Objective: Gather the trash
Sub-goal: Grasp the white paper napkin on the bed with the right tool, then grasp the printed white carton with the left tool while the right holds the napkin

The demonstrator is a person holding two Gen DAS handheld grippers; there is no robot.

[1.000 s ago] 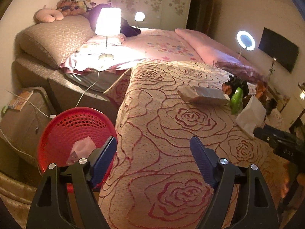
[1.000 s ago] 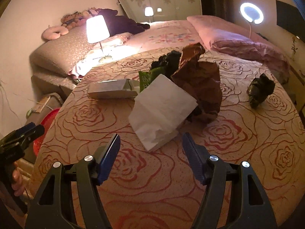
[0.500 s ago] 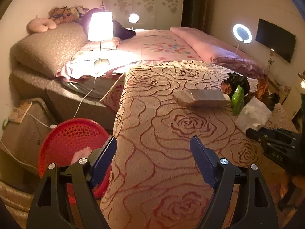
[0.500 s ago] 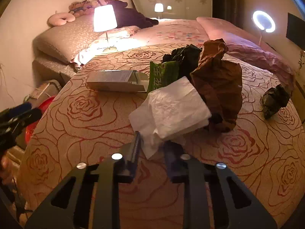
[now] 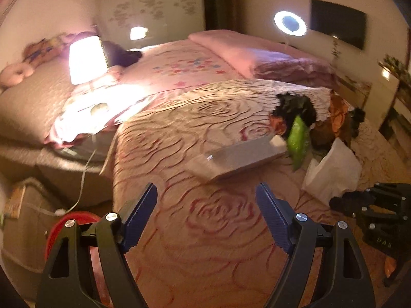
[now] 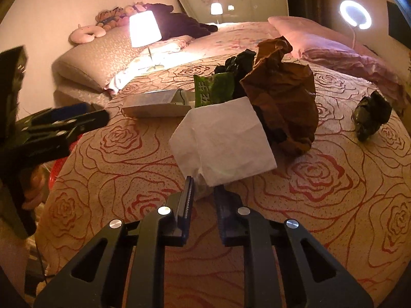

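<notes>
The right gripper (image 6: pixel 203 190) has just been closing, and its two blue-padded fingers (image 6: pixel 188 195) now pinch the near lower corner of a white paper napkin (image 6: pixel 223 141), which stands up from the rose-patterned bedspread (image 6: pixel 321 179) as a creased sheet. Directly behind the napkin, touching or nearly touching it, is a crumpled brown paper bag (image 6: pixel 282 97); to its left, a green snack wrapper (image 6: pixel 213 88) leans against a bunch of black plastic (image 6: pixel 239 63). A flat grey-white carton (image 6: pixel 156 105) lies on its side left of the wrapper. Well apart on the right, a small dark crumpled wad (image 6: pixel 370 118) sits alone on the bedspread.

The left gripper (image 5: pixel 205 213) has its fingers (image 5: pixel 140 215) spread wide with nothing between them, above bare bedspread. In its blurred view the same carton (image 5: pixel 239 156) lies ahead, with the green wrapper (image 5: pixel 298 138) and white napkin (image 5: pixel 334 169) to the right and the right gripper (image 5: pixel 341 201) at the napkin's lower edge. The rim of a red plastic basket (image 5: pixel 74 219) shows on the floor beside the bed, behind the left finger.

Farther back, a lit table lamp (image 6: pixel 145 28) stands on the bed's far side, a ring light (image 6: pixel 355 14) glows on the right, and a pink neck pillow (image 6: pixel 86 34) rests on the headboard cushion.
</notes>
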